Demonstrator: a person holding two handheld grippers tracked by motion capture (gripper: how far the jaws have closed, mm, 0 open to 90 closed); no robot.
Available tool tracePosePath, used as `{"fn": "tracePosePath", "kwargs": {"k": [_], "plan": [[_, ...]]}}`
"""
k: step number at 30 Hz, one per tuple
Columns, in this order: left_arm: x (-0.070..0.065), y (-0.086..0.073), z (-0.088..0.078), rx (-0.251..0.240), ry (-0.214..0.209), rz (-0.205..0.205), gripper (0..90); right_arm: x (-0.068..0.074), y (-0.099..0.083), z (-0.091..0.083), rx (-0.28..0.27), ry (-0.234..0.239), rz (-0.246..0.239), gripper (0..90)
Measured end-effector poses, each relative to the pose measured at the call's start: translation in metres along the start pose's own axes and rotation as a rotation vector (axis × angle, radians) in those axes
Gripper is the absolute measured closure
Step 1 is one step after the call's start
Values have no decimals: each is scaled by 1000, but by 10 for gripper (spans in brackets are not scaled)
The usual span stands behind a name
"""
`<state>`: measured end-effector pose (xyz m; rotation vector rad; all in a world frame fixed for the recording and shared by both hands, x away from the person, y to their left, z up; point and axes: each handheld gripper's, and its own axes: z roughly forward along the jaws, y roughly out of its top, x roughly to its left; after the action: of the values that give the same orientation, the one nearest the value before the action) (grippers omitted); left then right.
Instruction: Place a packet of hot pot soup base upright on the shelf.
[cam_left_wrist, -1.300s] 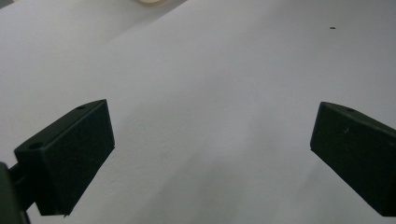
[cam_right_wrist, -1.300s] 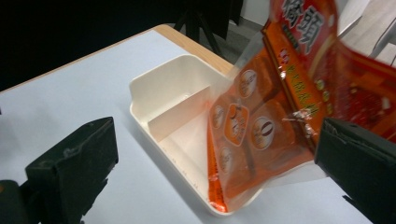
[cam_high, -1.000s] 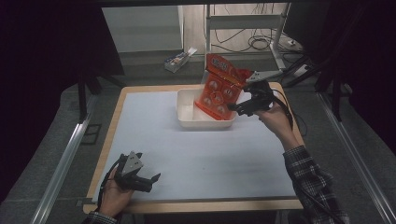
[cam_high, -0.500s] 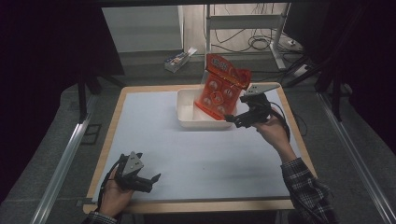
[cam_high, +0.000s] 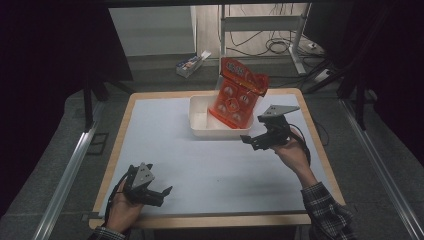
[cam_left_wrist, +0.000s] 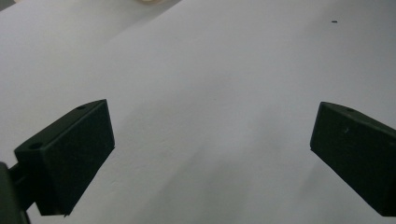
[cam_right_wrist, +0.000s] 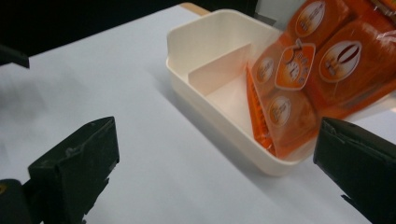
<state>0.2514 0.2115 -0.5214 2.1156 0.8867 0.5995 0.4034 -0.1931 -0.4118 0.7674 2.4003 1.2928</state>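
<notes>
The orange snack bag stands tilted in the right compartment of the white divided tray, leaning over its far rim – it may topple out, being tall and unsupported. The right claw is wide open, holding nothing, just beside the tray. The left claw is also wide open, low over the desk.

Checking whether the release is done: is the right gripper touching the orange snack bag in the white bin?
Apart. The right gripper view shows the right gripper open, table visible between its jaws and the orange snack bag leaning in the white bin.
</notes>
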Motion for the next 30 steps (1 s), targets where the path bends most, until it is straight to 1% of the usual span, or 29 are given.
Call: {"fn": "tracePosePath", "kwargs": {"k": [2,9,13,15,19,25,30], "plan": [[0,0,0,-2,0,0,0,2,-4,0,7,-11,-7,0],[0,0,-1,-1,3,8,0,10,-16,-4,10,-13,-10,0],[0,0,-1,-1,2,10,0,16,-21,-7,13,-9,-4,0],[-1,1,-1,-5,3,8,0,19,-24,-9,19,-10,-8,0],[-1,1,-2,0,6,16,0,26,-29,-13,20,-5,-13,0],[-2,1,-1,-1,9,21,0,34,-43,-18,25,-3,-11,0],[-2,1,-1,5,8,25,0,36,-57,-23,15,-10,-8,0]]}}
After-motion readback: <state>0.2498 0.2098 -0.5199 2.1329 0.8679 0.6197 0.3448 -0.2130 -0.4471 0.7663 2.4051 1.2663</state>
